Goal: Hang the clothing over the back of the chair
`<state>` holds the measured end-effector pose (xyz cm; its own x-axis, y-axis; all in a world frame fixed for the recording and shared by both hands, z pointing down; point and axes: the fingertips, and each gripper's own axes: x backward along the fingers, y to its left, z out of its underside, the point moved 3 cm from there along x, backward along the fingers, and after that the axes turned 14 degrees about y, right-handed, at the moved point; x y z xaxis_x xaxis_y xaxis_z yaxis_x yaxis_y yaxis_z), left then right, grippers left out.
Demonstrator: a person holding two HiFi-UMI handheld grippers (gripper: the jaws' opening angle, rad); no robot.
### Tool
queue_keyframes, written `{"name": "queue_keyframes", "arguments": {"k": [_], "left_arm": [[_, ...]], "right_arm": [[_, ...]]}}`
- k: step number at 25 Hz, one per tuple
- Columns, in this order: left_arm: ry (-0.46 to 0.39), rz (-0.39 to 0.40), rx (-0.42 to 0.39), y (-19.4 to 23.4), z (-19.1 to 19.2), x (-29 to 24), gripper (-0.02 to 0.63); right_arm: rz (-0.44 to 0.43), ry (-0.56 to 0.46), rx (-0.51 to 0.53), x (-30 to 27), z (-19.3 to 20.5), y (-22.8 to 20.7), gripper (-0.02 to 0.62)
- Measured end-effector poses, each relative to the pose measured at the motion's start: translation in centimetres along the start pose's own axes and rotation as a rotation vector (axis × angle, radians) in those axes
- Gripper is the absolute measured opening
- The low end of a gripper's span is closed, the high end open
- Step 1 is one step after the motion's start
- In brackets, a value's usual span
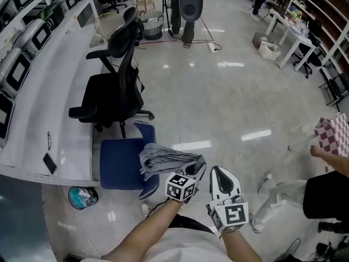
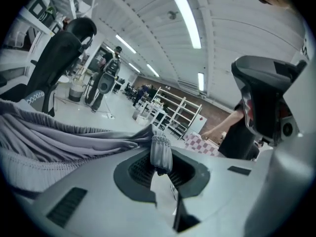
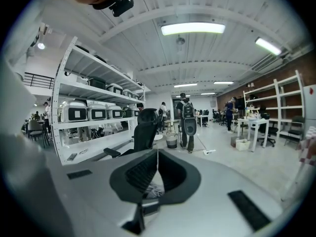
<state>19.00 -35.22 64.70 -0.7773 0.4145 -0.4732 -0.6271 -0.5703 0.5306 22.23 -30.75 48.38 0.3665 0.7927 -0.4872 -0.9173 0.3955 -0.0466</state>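
L hand-held gripper (image 2: 160, 157) is nearly closed, pads pinching a gathered edge of the grey clothing (image 1: 166, 158). The rest of the cloth lies bunched on the top rim of the blue chair (image 1: 121, 164) back, w/ folds spilling toward the seat. R hand-held gripper (image 3: 157, 154) sits just beside the L one, jaws together w/ nothing held. Black office chair (image 1: 113, 89) stands further off, by the white desk (image 1: 52, 97).
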Motion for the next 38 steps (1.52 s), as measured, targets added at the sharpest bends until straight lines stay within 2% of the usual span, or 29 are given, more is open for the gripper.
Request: {"name": "queue_keyframes", "arguments": {"k": [6, 11, 16, 25, 29, 33, 34, 35, 36, 38], "left_arm": [[0.081, -0.026, -0.047, 0.3, 3.4, -0.4, 0.042], [0.126, -0.023, -0.082, -0.1, 4.6, -0.4, 0.108], [0.13, -0.023, -0.094, -0.8, 5.1, 0.0, 0.169], [0.163, 0.011, -0.085, -1.8, 6.3, 0.6, 0.204], [0.154, 0.008, -0.095, -2.0, 6.4, 1.2, 0.202], [0.124, -0.048, -0.094, -1.3, 6.0, 2.7, 0.199], [0.115, -0.073, -0.091, -1.0, 5.7, 3.2, 0.163], [0.103, -0.1, -0.087, -0.6, 5.4, 3.8, 0.082], [0.088, -0.122, -0.083, -0.3, 4.9, 4.4, 0.048], [0.048, -0.145, -0.073, 0.0, 3.7, 5.7, 0.034]], "right_arm": [[-0.036, -0.001, 0.021, -0.5, 0.1, 1.3, 0.017], [-0.057, 0.007, 0.04, -0.7, 0.2, 2.6, 0.017], [-0.067, 0.007, 0.037, -0.9, 0.3, 3.0, 0.017], [-0.09, -0.009, 0.042, -1.1, -0.2, 4.1, 0.017], [-0.099, -0.009, 0.038, -1.1, -0.3, 4.6, 0.017], [-0.113, -0.013, 0.048, -1.2, 0.1, 5.2, 0.017], [-0.117, -0.015, 0.05, -1.3, 0.1, 5.4, 0.017], [-0.122, -0.018, 0.052, -1.3, 0.1, 5.6, 0.017], [-0.127, -0.021, 0.054, -1.4, 0.1, 5.8, 0.017], [-0.137, -0.027, 0.058, -1.5, 0.0, 6.2, 0.017]]}}
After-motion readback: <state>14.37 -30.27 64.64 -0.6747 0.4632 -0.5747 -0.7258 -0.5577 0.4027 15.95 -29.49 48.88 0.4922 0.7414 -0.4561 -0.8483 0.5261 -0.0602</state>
